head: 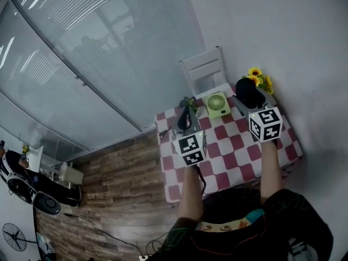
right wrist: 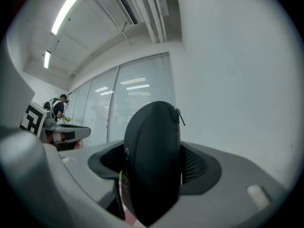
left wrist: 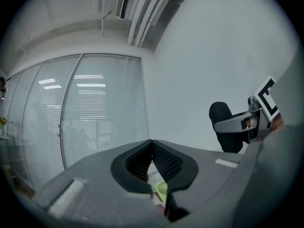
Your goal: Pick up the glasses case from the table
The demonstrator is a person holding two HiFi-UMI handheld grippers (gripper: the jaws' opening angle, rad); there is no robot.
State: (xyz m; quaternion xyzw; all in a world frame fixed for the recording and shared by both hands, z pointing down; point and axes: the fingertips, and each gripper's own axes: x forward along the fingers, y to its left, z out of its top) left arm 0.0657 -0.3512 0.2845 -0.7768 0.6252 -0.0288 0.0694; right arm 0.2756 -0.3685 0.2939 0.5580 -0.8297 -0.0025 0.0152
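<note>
Small table w/ red-white check cloth stands vs. a plain grey wall, w/ a glass partition w/ blinds to the left and wood floor below. Head view: green fan at the far edge, white chair behind it, sunflowers at the far right corner. Left gripper hangs over the table's left side. Right gripper hangs over the far right side, near the sunflowers, w/ the black case in it. The case looks clear of the cloth, though the gap can't be seen directly. Left gripper view: jaws together at the tips, nothing btwn them. A bit of the fan shows thru the slot lower down, and the right gripper w/ the case sits off to the right, well apart. Right gripper view: jaws clamped on the case, one on each broad face. The case stands on edge, long axis running out along the jaws & away from the camera, zip pull at the top far end. Judgement: the pick-up looks done or nearly so. The case sits deep in the right jaws, so the right hand carries it & the left is spare. Any coming move is prob. just a lift or hold, straight up along that axis. The risk is the smooth rounded shell sliding out forward if the grip eases.
</note>
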